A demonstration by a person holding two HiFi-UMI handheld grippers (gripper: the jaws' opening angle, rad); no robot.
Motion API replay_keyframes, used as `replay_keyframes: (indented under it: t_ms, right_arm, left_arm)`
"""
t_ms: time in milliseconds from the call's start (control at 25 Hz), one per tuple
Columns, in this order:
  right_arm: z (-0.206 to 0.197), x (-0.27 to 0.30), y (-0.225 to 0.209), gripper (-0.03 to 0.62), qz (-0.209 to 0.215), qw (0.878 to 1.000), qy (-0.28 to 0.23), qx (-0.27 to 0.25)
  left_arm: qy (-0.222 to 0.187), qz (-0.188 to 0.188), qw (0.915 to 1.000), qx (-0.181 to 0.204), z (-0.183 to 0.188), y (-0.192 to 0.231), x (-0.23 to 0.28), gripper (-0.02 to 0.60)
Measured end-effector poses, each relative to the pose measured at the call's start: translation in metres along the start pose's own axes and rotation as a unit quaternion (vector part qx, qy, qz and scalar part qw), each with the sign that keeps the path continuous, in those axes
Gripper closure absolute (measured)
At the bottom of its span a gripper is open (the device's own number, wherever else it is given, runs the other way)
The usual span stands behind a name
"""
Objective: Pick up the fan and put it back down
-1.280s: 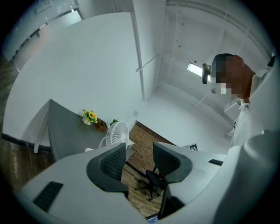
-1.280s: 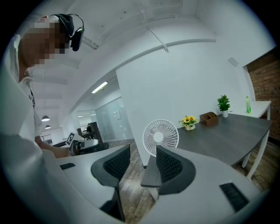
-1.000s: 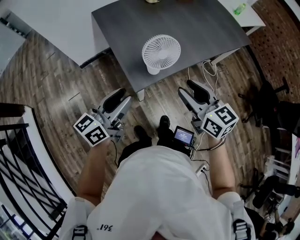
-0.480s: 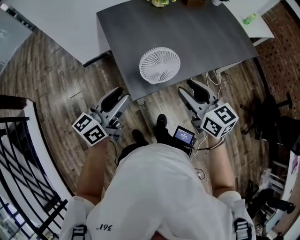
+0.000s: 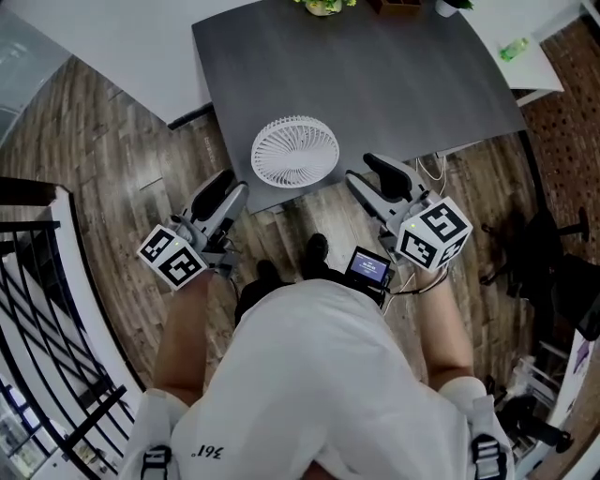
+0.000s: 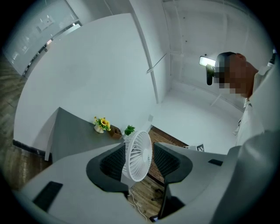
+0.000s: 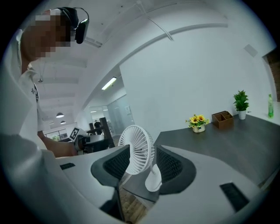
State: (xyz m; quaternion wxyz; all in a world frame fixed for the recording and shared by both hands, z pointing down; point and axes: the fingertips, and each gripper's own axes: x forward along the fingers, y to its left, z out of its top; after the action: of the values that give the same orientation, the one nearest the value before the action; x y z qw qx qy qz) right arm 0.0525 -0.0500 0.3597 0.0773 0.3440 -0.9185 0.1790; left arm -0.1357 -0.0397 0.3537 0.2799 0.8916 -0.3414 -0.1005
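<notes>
A small white fan (image 5: 295,150) stands near the front edge of the dark grey table (image 5: 375,75). My left gripper (image 5: 229,182) is just left of the fan and my right gripper (image 5: 359,172) just right of it, both at the table's front edge and pointing toward it. Both are open with nothing between the jaws. The left gripper view shows the fan (image 6: 139,154) almost edge-on, ahead, framed by the two jaws. In the right gripper view the fan (image 7: 137,148) and its foot appear the same way. Neither gripper touches it.
Yellow flowers (image 5: 322,6) sit at the table's far edge, beside a wooden organiser (image 7: 222,118) and a small plant (image 7: 240,103). White cables (image 5: 433,167) hang at the table's right corner. A black railing (image 5: 42,309) runs at the left; a black chair (image 5: 553,248) stands at the right.
The person has stepped toward the table. Both grippers have moved forward to either side of the fan's near edge. The jaws look the same width.
</notes>
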Motion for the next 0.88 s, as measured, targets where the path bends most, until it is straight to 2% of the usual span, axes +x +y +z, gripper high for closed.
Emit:
replay_keyframes:
  t_ms: [280,520,720,880]
  right_arm:
    - [-0.002,0.011,-0.007,0.398,0.046,0.999,0.015,-0.013]
    - [-0.001,0.042,-0.005,0.363,0.061,0.998,0.025,-0.021]
    - [0.0,0.044,-0.006,0.347,0.044,0.999,0.024,-0.018]
    - [-0.001,0.045,-0.004,0.347,0.031,0.999,0.024,-0.017]
  left_arm:
    - [-0.004,0.028,0.9996,0.009,-0.004,0.002,0.012,0.362]
    - [0.021,0.029,0.9991,0.021,0.002,0.015,0.016,0.328]
    - [0.051,0.003,0.9982,0.031,0.006,0.011,0.023,0.318]
    - [0.055,-0.01,0.9979,0.034,0.01,0.014,0.022,0.318]
